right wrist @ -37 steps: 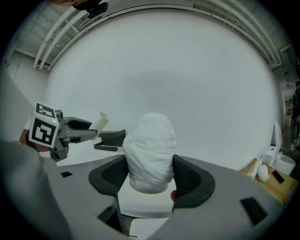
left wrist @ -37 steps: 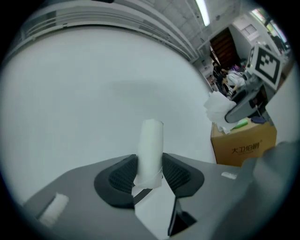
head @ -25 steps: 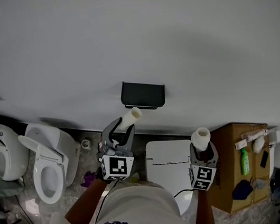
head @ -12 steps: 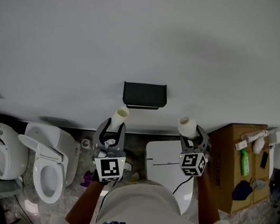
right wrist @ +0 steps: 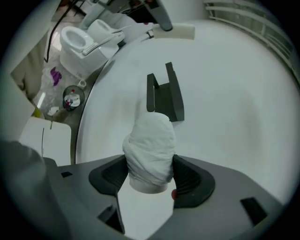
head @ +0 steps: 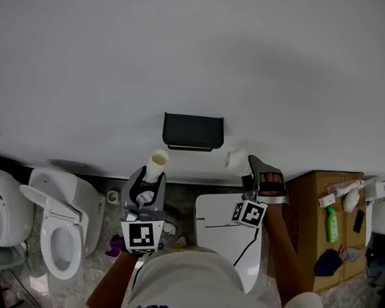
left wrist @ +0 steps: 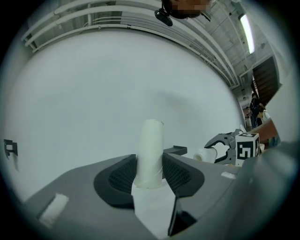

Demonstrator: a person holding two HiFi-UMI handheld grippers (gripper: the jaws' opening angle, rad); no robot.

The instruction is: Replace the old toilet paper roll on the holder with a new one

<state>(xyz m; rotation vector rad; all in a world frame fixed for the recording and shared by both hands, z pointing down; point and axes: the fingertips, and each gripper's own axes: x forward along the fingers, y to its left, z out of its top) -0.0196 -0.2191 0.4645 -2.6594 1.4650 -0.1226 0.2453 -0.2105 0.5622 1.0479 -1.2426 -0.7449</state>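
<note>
White paper, loosely wound, forms the paper roll point(right wrist: 149, 145). It is clenched by its near end between the pads of the right gripper point(right wrist: 150, 176), and its far end points at the black holder point(right wrist: 164, 93). The holder is fixed low on the pale wall point(head: 181, 48), near the wall's bottom edge. A gap is seen between roll and holder. A thin white tube point(left wrist: 151, 145) is gripped between both pads of the left gripper point(left wrist: 149, 169) and stands upright out of them. In the head view its tip lies just left of the holder, apart from it. Two white toilets point(head: 57, 221) are noted at the wall's left end, and a cardboard box point(head: 314, 216) to the right.
</note>
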